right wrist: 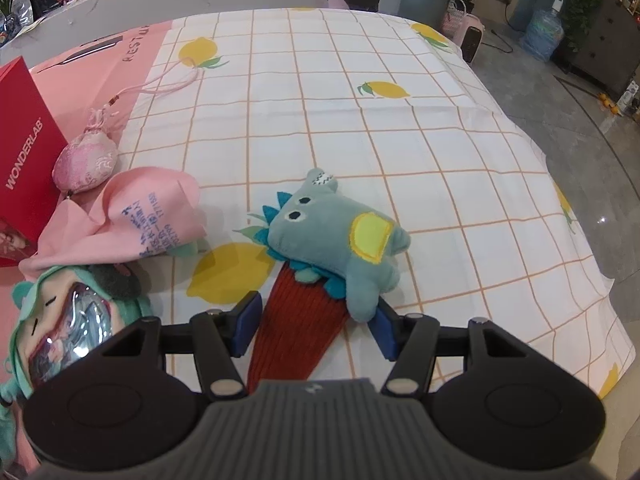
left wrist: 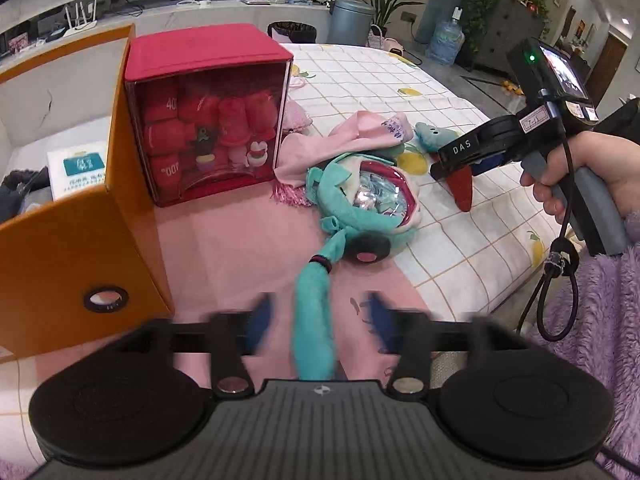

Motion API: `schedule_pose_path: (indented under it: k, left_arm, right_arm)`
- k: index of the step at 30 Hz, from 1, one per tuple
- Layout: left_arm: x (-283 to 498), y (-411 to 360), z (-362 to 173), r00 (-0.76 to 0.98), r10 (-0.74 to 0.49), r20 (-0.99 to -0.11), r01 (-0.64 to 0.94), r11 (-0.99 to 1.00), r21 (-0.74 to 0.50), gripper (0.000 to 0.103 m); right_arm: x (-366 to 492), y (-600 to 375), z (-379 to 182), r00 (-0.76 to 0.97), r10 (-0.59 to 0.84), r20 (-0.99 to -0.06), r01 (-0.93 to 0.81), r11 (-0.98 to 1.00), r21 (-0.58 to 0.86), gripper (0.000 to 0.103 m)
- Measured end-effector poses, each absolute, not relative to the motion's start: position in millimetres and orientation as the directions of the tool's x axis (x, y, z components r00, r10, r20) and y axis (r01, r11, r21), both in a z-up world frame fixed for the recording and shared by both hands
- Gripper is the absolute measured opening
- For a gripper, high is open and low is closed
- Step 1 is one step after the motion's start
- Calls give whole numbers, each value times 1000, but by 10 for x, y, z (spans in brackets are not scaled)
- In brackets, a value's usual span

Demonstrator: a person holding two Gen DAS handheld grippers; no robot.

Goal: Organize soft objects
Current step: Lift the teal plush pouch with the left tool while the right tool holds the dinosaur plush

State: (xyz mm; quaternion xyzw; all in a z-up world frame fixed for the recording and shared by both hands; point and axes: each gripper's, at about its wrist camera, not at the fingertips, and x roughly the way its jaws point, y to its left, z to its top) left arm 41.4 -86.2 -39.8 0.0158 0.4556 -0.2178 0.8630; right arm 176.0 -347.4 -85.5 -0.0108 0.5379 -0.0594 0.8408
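My left gripper (left wrist: 318, 320) stands open over the pink mat. The long teal strand (left wrist: 312, 320) of a teal plush doll (left wrist: 360, 196) lies between its blurred blue pads, and neither pad touches it. The doll also shows in the right wrist view (right wrist: 64, 320) at the lower left. My right gripper (right wrist: 316, 322) points down at a red knitted cone (right wrist: 296, 320) with a teal dinosaur plush (right wrist: 332, 236) on its wide end. Its pads flank the cone without squeezing it. The left wrist view shows that gripper (left wrist: 454, 164) over the cone (left wrist: 462, 190).
An orange box (left wrist: 60, 220) stands open at the left, beside a red clear-fronted box (left wrist: 208, 120) full of red plush pieces. A pink cloth bag (right wrist: 132, 216) and a pink sachet (right wrist: 86, 164) lie by the doll. The lemon-print cloth (right wrist: 360, 120) drops off at the right.
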Motion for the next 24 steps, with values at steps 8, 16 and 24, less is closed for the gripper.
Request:
schedule_pose_path:
  k: [8,16,24]
  left_arm:
    - [524,-1055,-296,540,-362,-760,415,900,-134,74]
    - [738,-1364,-407,504,-400,-765,478,867,-138,82]
    - [890,-1702,-568,504,-372,-779,563,826,-30,89]
  right_arm:
    - [1812,-3488,-864,417,-72,-906,71,996,-46,58]
    - [1851,-3503,-874,407,-55,-912,67,997,-30,59]
    - [1919,-3466,-882,417,-28,-908,22,1000,-21,59]
